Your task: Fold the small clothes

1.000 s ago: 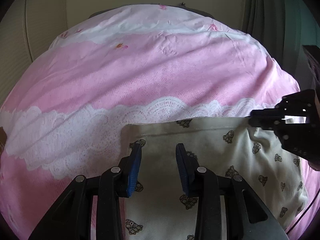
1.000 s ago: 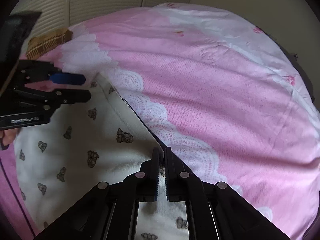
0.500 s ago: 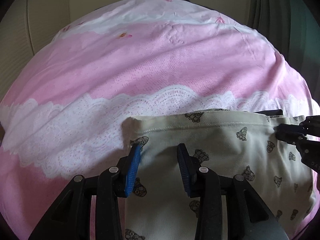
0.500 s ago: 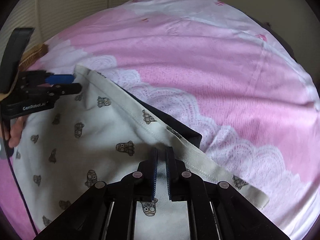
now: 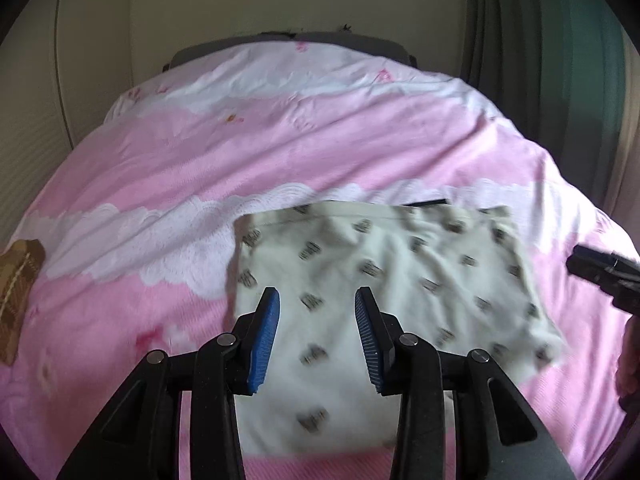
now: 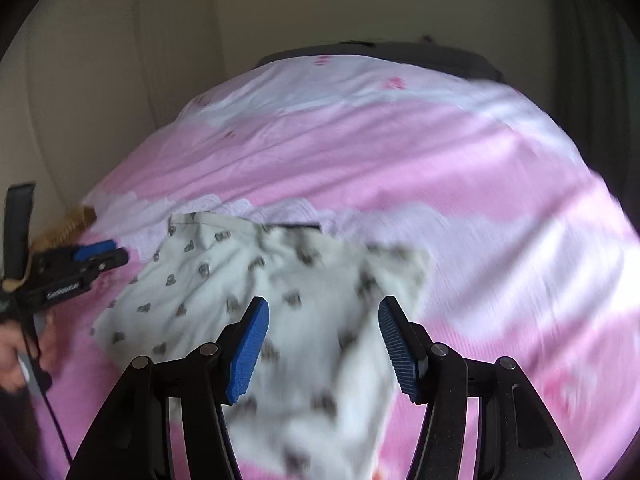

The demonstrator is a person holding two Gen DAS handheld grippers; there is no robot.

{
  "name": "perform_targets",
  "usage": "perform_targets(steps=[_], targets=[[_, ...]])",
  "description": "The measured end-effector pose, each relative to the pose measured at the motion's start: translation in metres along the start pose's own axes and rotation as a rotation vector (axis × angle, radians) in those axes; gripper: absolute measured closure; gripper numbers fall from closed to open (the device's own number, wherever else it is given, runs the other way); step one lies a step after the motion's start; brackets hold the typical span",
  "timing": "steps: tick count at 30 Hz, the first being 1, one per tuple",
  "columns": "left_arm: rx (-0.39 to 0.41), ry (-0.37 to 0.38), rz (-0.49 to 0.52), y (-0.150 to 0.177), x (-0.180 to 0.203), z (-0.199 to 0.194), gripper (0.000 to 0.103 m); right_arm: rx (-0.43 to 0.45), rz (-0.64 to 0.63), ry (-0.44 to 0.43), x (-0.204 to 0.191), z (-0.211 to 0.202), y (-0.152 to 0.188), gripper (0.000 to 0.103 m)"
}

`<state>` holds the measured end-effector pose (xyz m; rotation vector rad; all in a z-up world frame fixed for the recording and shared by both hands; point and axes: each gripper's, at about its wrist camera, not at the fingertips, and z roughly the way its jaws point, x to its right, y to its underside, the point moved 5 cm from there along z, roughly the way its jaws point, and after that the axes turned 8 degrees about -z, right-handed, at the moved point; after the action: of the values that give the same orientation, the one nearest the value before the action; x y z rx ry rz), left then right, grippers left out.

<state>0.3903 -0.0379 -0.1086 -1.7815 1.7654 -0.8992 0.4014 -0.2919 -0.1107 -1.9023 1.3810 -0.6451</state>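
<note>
1. The blue-padded fingers (image 6: 246, 354) of the right gripper (image 6: 322, 344) are spreading apart with nothing pressed between them; the cloth lies below the gap, not in it; the left gripper (image 5: 316, 334) has its blue-padded fingers (image 5: 264, 336) partly apart and likewise grips nothing.
2. The cream garment printed with small dark figures (image 5: 384, 280) lies on the pink bed cover with white lace-pattern bands (image 5: 280, 152), on the near side of the bed, its straight hemmed edge towards the far side; a thin dark strip shows just past that far edge, but what it is I cannot tell.
3. Risk, as I judge it: the right part of the garment looks rumpled and its near right corner ragged; loose cloth may relax or slide, so the fold comes out crooked.
4. A regrasp could pinch the bed cover along with the garment, since both are soft and lie flat together; lifting would then drag the cover and spoil the lay.
5. Pinching one layer only would pull the fold open.
6. The brown woven object (image 5: 18, 292) at the far left edge lies well apart from the garment and looks harmless.
</note>
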Motion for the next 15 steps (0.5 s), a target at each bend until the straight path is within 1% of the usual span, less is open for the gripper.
perform_targets(steps=[4, 9, 12, 15], targets=[[0.013, 0.007, 0.0, 0.02, 0.018, -0.027, 0.061, -0.011, 0.115, -0.028, 0.009, -0.02, 0.038, 0.045], [-0.044, 0.018, -0.021, 0.047, 0.029, -0.032, 0.061, -0.047, 0.239, -0.079, 0.018, -0.021, 0.076, 0.045], [-0.062, 0.008, -0.018, 0.055, 0.036, -0.029, 0.061, -0.044, 0.28, -0.102, 0.025, -0.022, 0.086, 0.045], [-0.067, 0.0, -0.015, 0.053, 0.043, -0.025, 0.061, -0.002, 0.299, -0.152, 0.038, -0.018, 0.077, 0.045]])
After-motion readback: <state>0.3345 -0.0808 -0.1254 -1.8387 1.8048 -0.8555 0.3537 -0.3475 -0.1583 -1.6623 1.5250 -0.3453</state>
